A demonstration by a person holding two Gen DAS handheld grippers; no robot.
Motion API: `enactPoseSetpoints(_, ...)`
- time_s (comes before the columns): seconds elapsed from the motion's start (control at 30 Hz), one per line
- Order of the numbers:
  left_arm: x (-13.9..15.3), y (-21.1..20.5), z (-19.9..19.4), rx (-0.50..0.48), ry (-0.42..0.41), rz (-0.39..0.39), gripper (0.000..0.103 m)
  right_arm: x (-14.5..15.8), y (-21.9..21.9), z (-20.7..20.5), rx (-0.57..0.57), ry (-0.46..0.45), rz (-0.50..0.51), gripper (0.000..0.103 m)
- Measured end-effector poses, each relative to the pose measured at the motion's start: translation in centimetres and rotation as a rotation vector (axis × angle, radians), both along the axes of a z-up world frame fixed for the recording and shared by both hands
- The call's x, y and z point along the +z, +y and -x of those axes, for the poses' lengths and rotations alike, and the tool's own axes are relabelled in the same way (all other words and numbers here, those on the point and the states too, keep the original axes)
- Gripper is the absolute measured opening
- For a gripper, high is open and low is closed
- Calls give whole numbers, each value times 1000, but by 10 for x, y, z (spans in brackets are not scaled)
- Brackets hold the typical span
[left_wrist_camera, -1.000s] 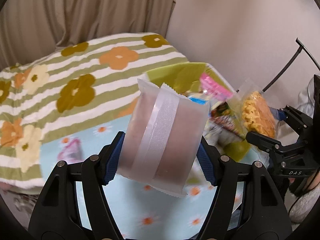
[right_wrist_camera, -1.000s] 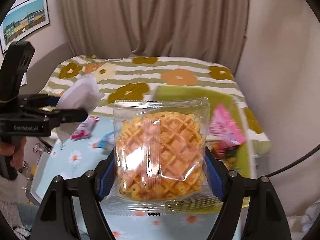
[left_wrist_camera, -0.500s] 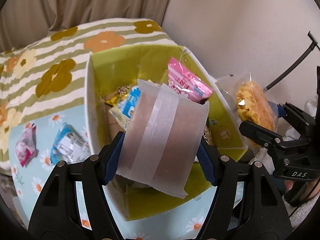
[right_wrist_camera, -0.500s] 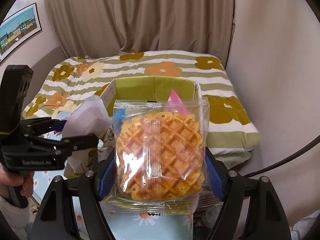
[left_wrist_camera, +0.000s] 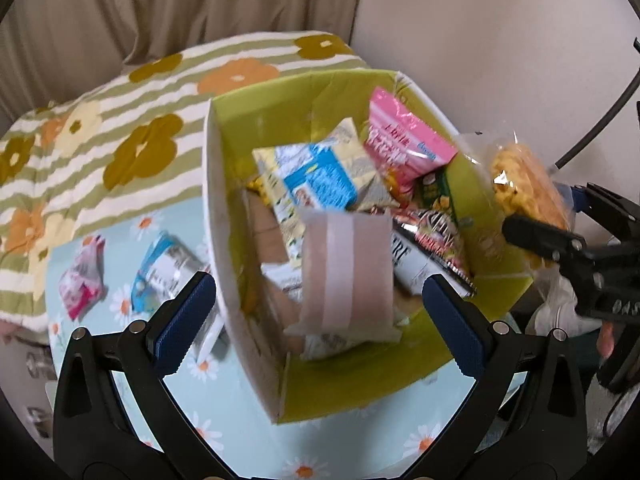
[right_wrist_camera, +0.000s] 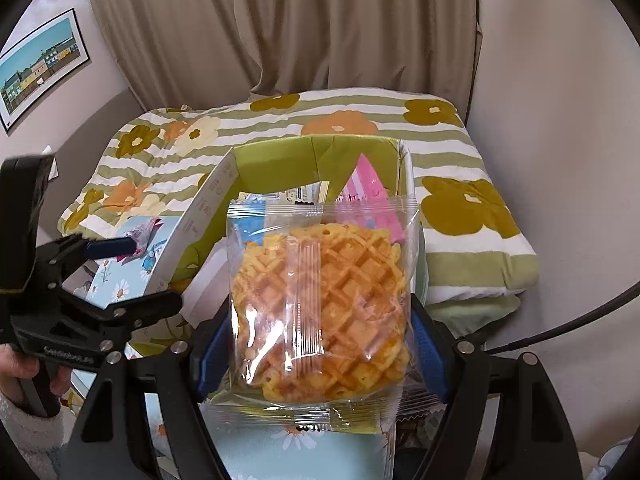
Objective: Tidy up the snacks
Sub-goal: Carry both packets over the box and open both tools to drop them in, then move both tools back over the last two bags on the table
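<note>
A green cardboard box (left_wrist_camera: 360, 376) holds several snack packs. A frosted pink snack pack (left_wrist_camera: 346, 276) with a pale seam lies in the box, blurred, free of my left gripper (left_wrist_camera: 320, 312), whose blue pads stand wide open above the box's near side. My right gripper (right_wrist_camera: 320, 344) is shut on a clear-wrapped waffle (right_wrist_camera: 320, 312), held just in front of the box (right_wrist_camera: 276, 160). The waffle also shows at the right of the left wrist view (left_wrist_camera: 524, 184). The left gripper shows at the left of the right wrist view (right_wrist_camera: 120, 272).
Two small snack packs, a pink one (left_wrist_camera: 80, 284) and a blue one (left_wrist_camera: 160, 276), lie on the light-blue daisy cloth (left_wrist_camera: 224, 420) left of the box. A striped flowered blanket (right_wrist_camera: 460, 208) lies behind. Wall and curtain stand beyond.
My left gripper moved over the box, opened, and let go of the pink pack, which now lies in the box. My right gripper moved closer to the box with the waffle.
</note>
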State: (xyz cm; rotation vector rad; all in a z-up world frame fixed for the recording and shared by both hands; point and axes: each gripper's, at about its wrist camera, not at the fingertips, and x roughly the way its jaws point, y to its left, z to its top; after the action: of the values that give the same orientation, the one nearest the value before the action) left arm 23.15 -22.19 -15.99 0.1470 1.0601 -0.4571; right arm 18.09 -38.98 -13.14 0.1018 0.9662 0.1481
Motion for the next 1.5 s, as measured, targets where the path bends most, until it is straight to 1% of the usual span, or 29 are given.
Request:
enactPoseSetpoints(0.1, -1, 8, 0, 9, 3, 0, 103, -5, -1, -8, -2, 23, -17, 75)
enactPoseSetpoints(0.23, 3, 16, 0, 26, 0, 10, 103, -10, 6, -14, 25, 44, -37, 76)
enactPoseSetpoints(0.27, 5, 18, 1, 27, -3, 10, 103, -12, 8, -15, 28, 46, -32, 82)
enactPoseSetpoints(0.3, 5, 19, 1, 25, -5, 10, 103, -12, 10, -13, 31, 42, -26, 96)
enactPoseSetpoints(0.33, 5, 21, 1, 20, -4, 12, 103, -11, 12, -11, 37, 34, -18, 102)
enactPoseSetpoints(0.37, 5, 22, 1, 18, -2, 11, 103, -9, 14, -7, 41, 23, -10, 103)
enactPoseSetpoints(0.47, 4, 25, 4, 24, -1, 11, 103, -3, 19, 7, 58, -43, 41, 103)
enactPoseSetpoints(0.53, 2, 29, 6, 30, 6, 22, 103, -3, 19, 11, 63, -48, 62, 103)
enactPoseSetpoints(0.6, 3, 31, 7, 32, 5, 26, 103, -3, 19, 11, 69, -31, 59, 103)
enactPoseSetpoints(0.8, 11, 35, 11, 54, -29, 13, 103, 7, 19, 10, 53, -50, 23, 103)
enactPoseSetpoints(0.97, 20, 44, 19, 98, -54, -21, 103, 13, 28, 14, 92, -86, 19, 103)
enactPoseSetpoints(1.1, 25, 59, 26, 155, -77, -54, 103, 17, 39, 17, 120, -118, 26, 103)
enactPoseSetpoints(1.23, 27, 76, 34, 187, -89, -53, 103, 24, 55, 24, 134, -162, 70, 103)
enactPoseSetpoints(1.33, 28, 94, 38, 209, -93, -40, 103, 32, 68, 29, 137, -182, 71, 103)
enactPoseSetpoints(1.5, 30, 132, 37, 219, -108, -5, 103, 35, 96, 24, 127, -181, 101, 103)
